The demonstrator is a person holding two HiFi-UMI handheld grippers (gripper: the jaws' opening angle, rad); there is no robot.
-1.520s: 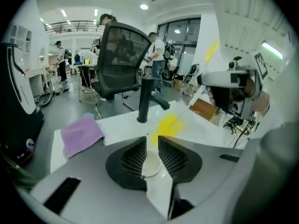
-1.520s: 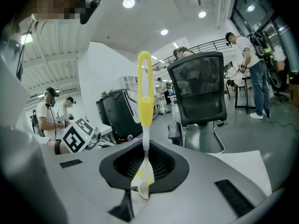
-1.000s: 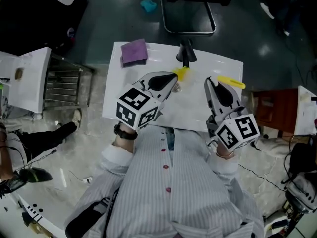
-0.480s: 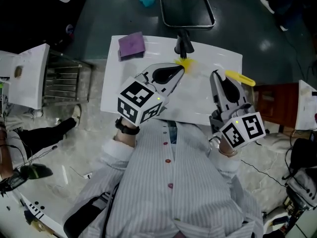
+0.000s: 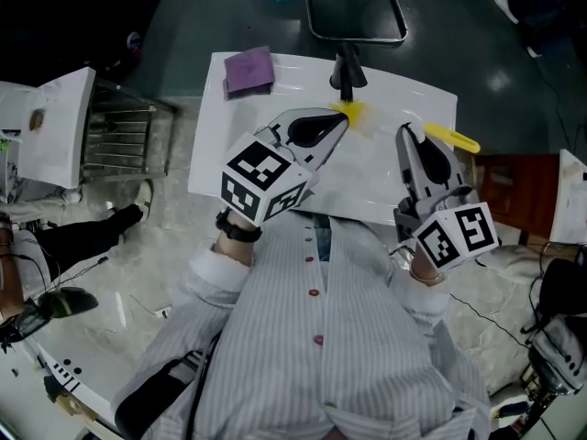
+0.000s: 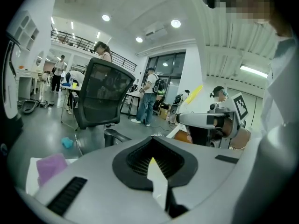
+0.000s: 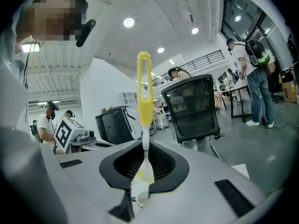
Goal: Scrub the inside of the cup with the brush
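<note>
Both jaws pinch: right gripper [image 7: 143,171] the brush [image 7: 144,94], left gripper [image 6: 156,164] a pale sliver [image 6: 158,183] (unidentifiable).

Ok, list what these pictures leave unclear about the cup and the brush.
Cup: head view, only a yellow patch shows past the left gripper; left gripper view shows only a pale sliver pinched in shut tongs.
Brush bristles: right gripper view, that end sits buried between the tongs; head view, the right gripper hides it.
Table's near edge: head view, under the striped shirt.
</note>
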